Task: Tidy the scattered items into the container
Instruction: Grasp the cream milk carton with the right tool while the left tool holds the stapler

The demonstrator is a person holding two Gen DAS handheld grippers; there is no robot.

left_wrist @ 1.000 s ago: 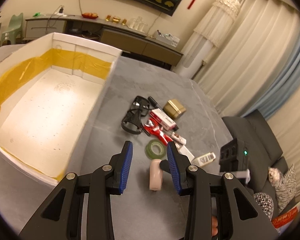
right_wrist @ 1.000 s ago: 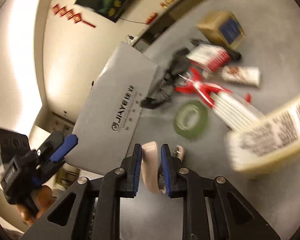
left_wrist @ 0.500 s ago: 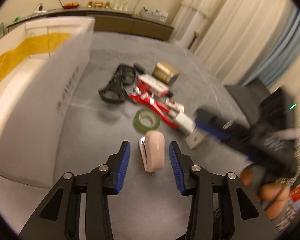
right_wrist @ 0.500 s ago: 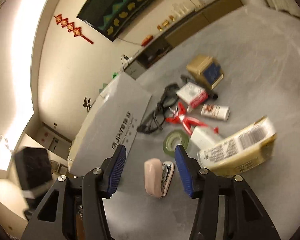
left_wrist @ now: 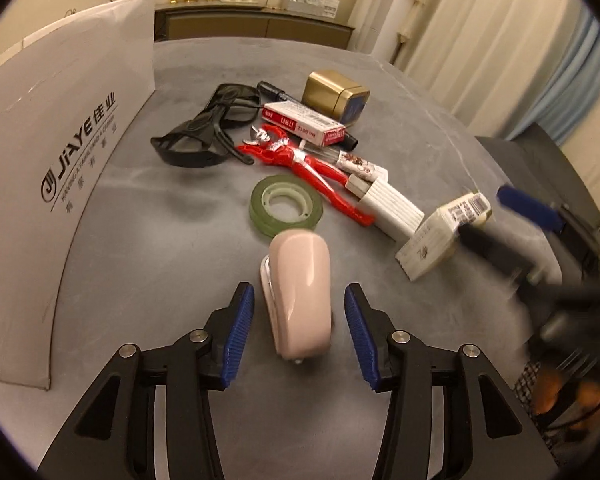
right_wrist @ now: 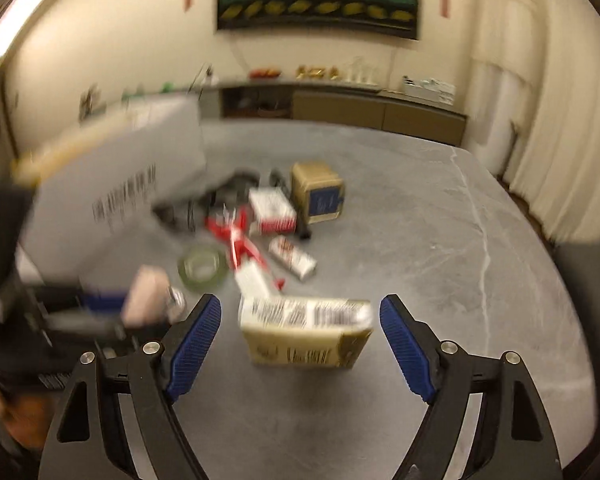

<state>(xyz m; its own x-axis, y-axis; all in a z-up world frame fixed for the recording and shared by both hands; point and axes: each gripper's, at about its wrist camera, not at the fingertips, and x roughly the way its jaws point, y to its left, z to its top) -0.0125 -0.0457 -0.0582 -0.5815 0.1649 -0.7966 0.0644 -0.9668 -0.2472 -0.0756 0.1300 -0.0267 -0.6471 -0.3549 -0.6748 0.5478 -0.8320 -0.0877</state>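
Note:
A pink stapler [left_wrist: 300, 296] lies on the grey table between the spread blue pads of my left gripper [left_wrist: 299, 336], which is open and not touching it. The white foam container [left_wrist: 56, 168] stands at the left. My right gripper [right_wrist: 300, 344] is open around a cream barcode box [right_wrist: 306, 330], pads apart from it. Beyond lie a green tape roll [left_wrist: 286, 204], red pliers [left_wrist: 304, 168], black glasses [left_wrist: 208, 128], a red-white staple box [left_wrist: 302, 124] and a gold tin [left_wrist: 334, 96]. In the blurred right wrist view the stapler [right_wrist: 146, 296] sits at the left gripper's tips.
A white ribbed block [left_wrist: 392, 204] and a small printed tube [left_wrist: 360, 164] lie by the pliers. A black marker [left_wrist: 276, 92] pokes out behind the staple box. A sideboard [left_wrist: 256, 24] and curtains [left_wrist: 480, 40] stand beyond the table; a dark sofa [left_wrist: 540, 168] is at right.
My right gripper let go of the stapler, opened and swung right to the barcode box. My left gripper came down and forward, bracketing the stapler now lying on the table.

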